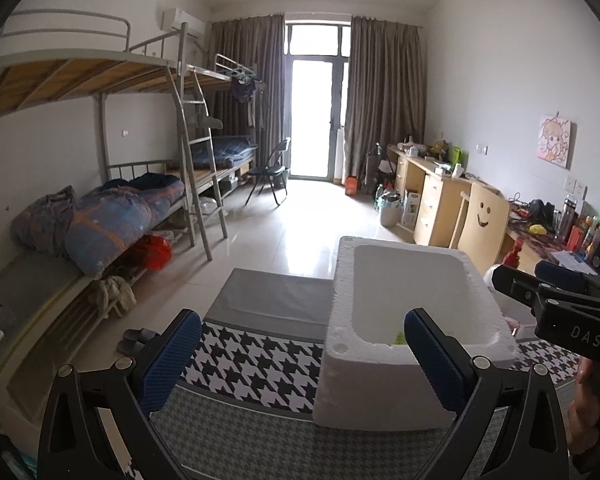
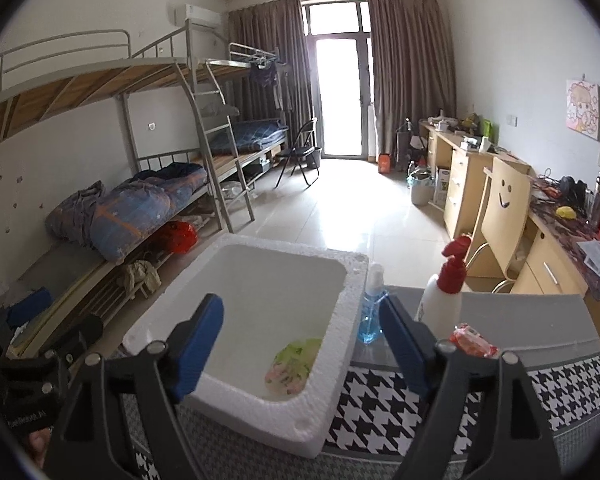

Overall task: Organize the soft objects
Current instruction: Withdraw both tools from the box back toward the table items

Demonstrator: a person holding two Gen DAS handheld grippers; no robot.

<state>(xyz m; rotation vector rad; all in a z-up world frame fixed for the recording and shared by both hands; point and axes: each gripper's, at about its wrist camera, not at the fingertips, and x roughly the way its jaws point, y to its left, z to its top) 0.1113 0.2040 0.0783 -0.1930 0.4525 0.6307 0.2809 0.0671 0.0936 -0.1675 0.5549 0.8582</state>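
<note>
A white foam box (image 2: 340,364) stands on a houndstooth-patterned table (image 2: 380,412). A soft green-and-pink packet (image 2: 294,366) lies on the box's floor; in the left wrist view only a green sliver of the packet (image 1: 398,337) shows inside the box (image 1: 380,380). My right gripper (image 2: 304,348) hangs open over the box's near right part, nothing between its blue pads. A red-and-white soft packet (image 2: 474,340) lies on the table to the right of the box. My left gripper (image 1: 304,354) is open and empty over the box's near left corner. The right gripper (image 1: 540,292) shows at the right edge.
A blue liquid bottle (image 2: 372,312) and a white spray bottle with a red trigger (image 2: 444,292) stand just right of the box. Bunk beds (image 1: 100,208) line the left wall, desks (image 1: 432,196) and a smiley-faced chair (image 1: 482,224) the right. Tiled floor lies beyond.
</note>
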